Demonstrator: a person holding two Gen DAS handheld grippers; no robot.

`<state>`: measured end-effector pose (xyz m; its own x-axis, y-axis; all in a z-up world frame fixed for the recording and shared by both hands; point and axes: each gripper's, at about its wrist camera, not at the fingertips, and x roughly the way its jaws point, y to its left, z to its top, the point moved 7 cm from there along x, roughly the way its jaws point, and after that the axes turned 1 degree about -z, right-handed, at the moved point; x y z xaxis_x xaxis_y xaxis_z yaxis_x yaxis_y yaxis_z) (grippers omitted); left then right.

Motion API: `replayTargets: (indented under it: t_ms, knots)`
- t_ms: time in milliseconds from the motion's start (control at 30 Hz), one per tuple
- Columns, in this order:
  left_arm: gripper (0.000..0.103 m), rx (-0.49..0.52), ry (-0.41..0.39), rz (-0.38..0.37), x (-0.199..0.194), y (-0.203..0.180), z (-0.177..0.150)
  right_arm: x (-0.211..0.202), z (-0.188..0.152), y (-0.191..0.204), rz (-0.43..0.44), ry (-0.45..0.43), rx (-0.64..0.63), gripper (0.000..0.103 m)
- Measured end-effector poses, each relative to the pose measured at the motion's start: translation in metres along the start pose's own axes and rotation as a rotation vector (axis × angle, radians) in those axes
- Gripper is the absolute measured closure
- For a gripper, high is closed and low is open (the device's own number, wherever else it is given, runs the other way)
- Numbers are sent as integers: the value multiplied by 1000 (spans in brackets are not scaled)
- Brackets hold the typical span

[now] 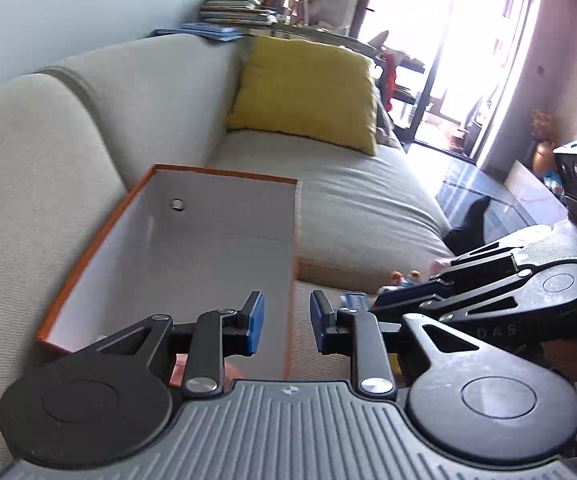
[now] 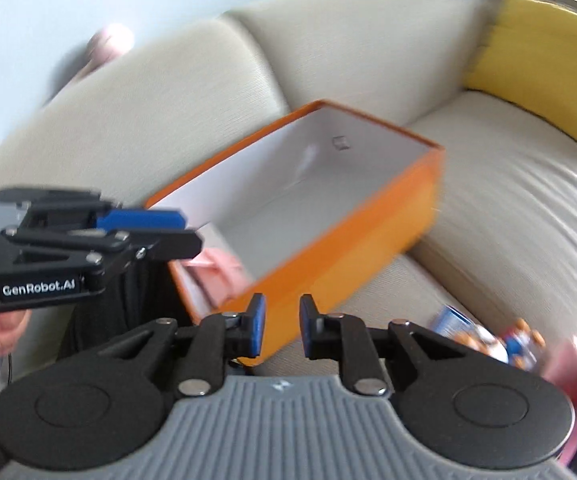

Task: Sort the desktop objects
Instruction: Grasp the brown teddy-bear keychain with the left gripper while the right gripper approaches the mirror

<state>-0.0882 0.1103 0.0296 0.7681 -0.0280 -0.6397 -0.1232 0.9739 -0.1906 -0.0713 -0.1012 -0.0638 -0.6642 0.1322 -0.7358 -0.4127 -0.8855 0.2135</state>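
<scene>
**The room around me**

I face a grey-beige sofa with ribbed seat fabric and rounded back cushions. A yellow pillow leans in its far corner. Behind the sofa rises a pale blue wall, and a ledge there carries a stack of books. Beyond the sofa's end I see a dark-framed glass door, blown out with hard daylight that washes the right-hand wall pinkish. The floor near it is dark and glossy.
</scene>
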Motion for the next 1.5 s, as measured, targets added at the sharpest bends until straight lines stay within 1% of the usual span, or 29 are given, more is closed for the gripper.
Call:
replayTargets:
  t_ms: [100, 133, 167, 233, 367, 500, 533, 600, 700, 767, 900, 967, 1000, 1100, 1233, 1267, 1333, 1367, 1433, 1500]
  knots:
    - [75, 47, 19, -37, 23, -15, -9, -24, -19, -23, -93, -83, 66, 69]
    - [75, 57, 26, -54, 38, -16, -10, -30, -27, -33, -125, -103, 98, 69]
    - [75, 64, 34, -74, 42, -24, -12, -36, -34, -42, -151, -117, 129, 69]
    - [75, 69, 54, -116, 41, -42, -18, -43, -52, -58, -196, -129, 185, 69]
    - [75, 104, 104, -172, 58, -74, -29, -50, -89, -83, -329, -113, 236, 69]
    - [75, 126, 179, -179, 81, -93, -44, -53, -120, -106, -364, -60, 328, 69]
    - [75, 131, 189, -180, 89, -94, -46, -63, -124, -112, -363, -53, 347, 69]
    - [75, 139, 207, -183, 99, -99, -49, -56, -128, -119, -367, -48, 370, 69]
    - [72, 150, 218, -175, 112, -103, -48, -57, -128, -133, -381, -49, 380, 69]
    - [70, 183, 216, -160, 121, -107, -45, -59, -124, -142, -394, -48, 371, 67]
    - [64, 294, 216, -135, 142, -117, -39, -52, -119, -160, -412, -27, 335, 64]
    - [51, 350, 225, -134, 153, -124, -39, -46, -118, -167, -421, 4, 290, 62]
    - [51, 378, 228, -133, 162, -125, -38, -44, -118, -169, -434, 21, 258, 61]
    - [50, 476, 237, -128, 185, -129, -38, -35, -118, -174, -478, 60, 150, 54]
    - [48, 595, 252, -98, 204, -140, -40, -24, -117, -182, -522, 114, 35, 54]
    - [45, 615, 256, -95, 208, -142, -40, -22, -117, -183, -519, 125, 21, 54]
    - [44, 649, 279, -97, 215, -145, -43, -17, -116, -187, -518, 144, -7, 50]
    - [44, 657, 290, -97, 219, -146, -44, -14, -115, -188, -531, 150, -31, 50]
    - [44, 661, 317, -83, 226, -145, -47, -8, -114, -189, -547, 167, -75, 49]
    - [44, 660, 327, -75, 232, -143, -49, -5, -112, -189, -550, 173, -105, 48]
